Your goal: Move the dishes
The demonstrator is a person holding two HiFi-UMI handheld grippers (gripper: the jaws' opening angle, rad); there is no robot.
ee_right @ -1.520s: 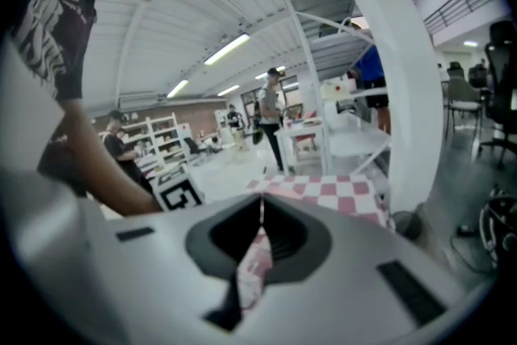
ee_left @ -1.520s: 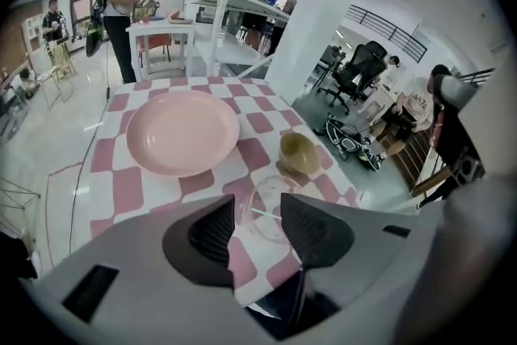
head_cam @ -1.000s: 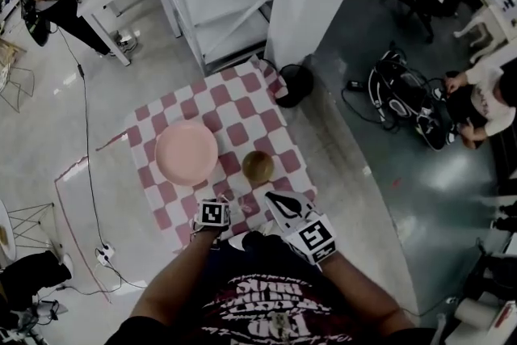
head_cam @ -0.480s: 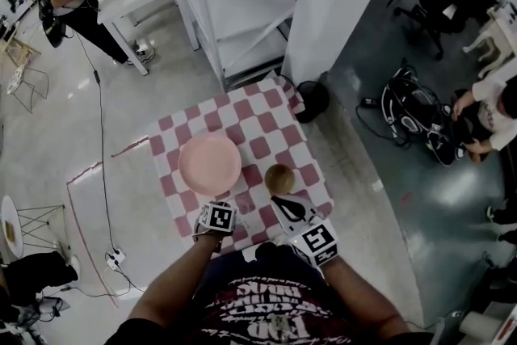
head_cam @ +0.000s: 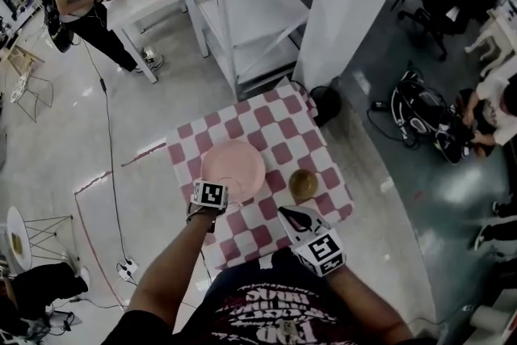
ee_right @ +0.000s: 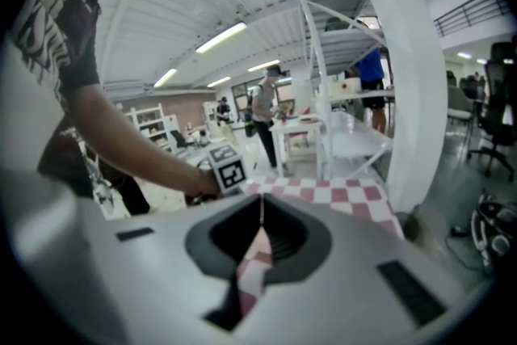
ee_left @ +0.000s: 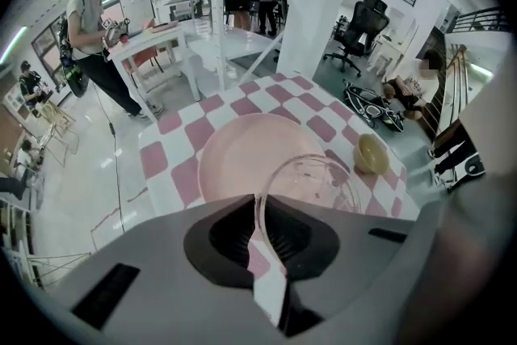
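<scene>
The left hand-held gripper [ee_left: 258, 210] has just been closing its jaws, and they now pinch the near rim of a clear, see-through bowl [ee_left: 311, 182]. It is a thin-edge grip that lets the bowl hang forward from the jaws. The bowl sits over the near side of the round pink plate [ee_left: 234, 153], which lies flat on the pink-and-white checked tabletop [head_cam: 279, 129]. I cannot tell whether the bowl's base touches the plate. A small yellowish-brown bowl [head_cam: 304, 184] stands apart, to the plate's right. The right hand-held gripper [head_cam: 295, 216] hovers near that bowl at the tabletop's front edge with its jaws together on nothing. To my eye it is waiting its turn while the left one carries.
</scene>
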